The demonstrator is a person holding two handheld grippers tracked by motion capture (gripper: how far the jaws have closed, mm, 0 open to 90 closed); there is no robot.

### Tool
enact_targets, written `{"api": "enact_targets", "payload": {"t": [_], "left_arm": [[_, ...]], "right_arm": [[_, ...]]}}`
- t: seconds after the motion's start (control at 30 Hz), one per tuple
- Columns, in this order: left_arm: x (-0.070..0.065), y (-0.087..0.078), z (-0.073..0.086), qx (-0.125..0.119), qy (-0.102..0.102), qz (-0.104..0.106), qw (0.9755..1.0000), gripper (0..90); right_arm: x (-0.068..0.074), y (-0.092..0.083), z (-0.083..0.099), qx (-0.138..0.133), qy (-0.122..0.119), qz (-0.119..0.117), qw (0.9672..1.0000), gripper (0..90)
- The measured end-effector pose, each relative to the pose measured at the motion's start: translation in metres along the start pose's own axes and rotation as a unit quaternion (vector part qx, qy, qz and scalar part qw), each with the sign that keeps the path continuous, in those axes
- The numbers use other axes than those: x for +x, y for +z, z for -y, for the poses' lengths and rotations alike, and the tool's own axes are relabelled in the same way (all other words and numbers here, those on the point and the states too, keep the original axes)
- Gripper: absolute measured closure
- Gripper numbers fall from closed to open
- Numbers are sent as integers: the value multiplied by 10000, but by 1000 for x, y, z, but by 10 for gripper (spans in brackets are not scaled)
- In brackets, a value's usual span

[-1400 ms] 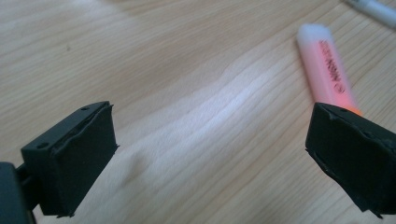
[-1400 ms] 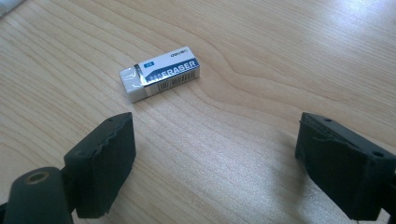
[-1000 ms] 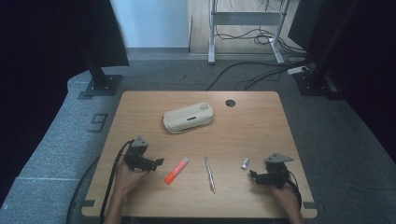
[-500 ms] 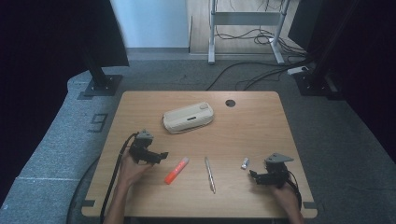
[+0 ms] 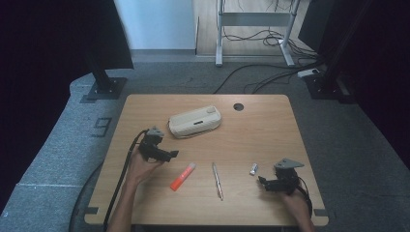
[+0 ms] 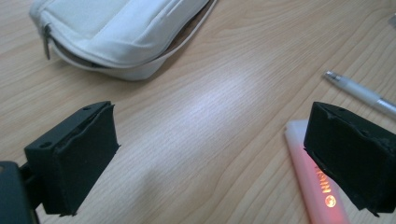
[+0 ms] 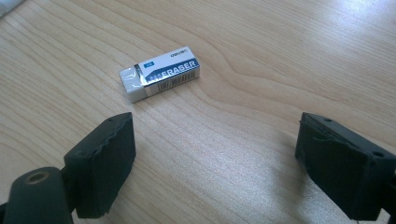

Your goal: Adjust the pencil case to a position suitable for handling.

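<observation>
Eraser (image 5: 253,168) and orange highlighter (image 5: 183,176) lie on the wooden bench (image 5: 270,130) in the high view, a pen (image 5: 217,180) between them and a white pencil case (image 5: 195,122) farther back. The left claw (image 5: 170,154) hovers just beside the highlighter, the right claw (image 5: 262,182) near the eraser.

Left gripper view: the left claw (image 6: 210,158) stands wide, the highlighter (image 6: 317,186) by one jaw.

Right gripper view: the right claw (image 7: 215,163) gapes wide, the eraser (image 7: 159,73) lying ahead, untouched.
</observation>
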State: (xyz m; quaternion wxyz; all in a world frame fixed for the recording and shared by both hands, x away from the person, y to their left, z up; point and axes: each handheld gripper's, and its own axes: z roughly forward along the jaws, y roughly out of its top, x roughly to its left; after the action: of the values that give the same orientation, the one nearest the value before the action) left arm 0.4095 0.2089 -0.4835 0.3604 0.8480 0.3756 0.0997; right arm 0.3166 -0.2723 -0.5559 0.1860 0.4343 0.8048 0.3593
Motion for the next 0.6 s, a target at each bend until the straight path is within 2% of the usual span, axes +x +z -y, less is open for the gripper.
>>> {"api": "enact_targets", "payload": {"t": [0.1, 0.17, 0.43, 0.5, 0.6], "left_arm": [[1, 4, -8, 41, 58, -37, 10000, 34], [2, 6, -12, 26, 47, 25, 10000, 44], [0, 16, -30, 143, 259, -71, 9995, 54], [1, 18, -33, 74, 197, 17, 9998, 63], [2, 21, -39, 151, 258, -47, 9995, 66]], "right_arm": [[0, 0, 0, 0, 2, 0, 10000, 117], [0, 0, 0, 1, 1, 0, 10000, 117], [0, 0, 0, 0, 1, 1, 10000, 118], [0, 0, 0, 1, 0, 0, 10000, 118], [0, 0, 0, 1, 0, 1, 10000, 117]]}}
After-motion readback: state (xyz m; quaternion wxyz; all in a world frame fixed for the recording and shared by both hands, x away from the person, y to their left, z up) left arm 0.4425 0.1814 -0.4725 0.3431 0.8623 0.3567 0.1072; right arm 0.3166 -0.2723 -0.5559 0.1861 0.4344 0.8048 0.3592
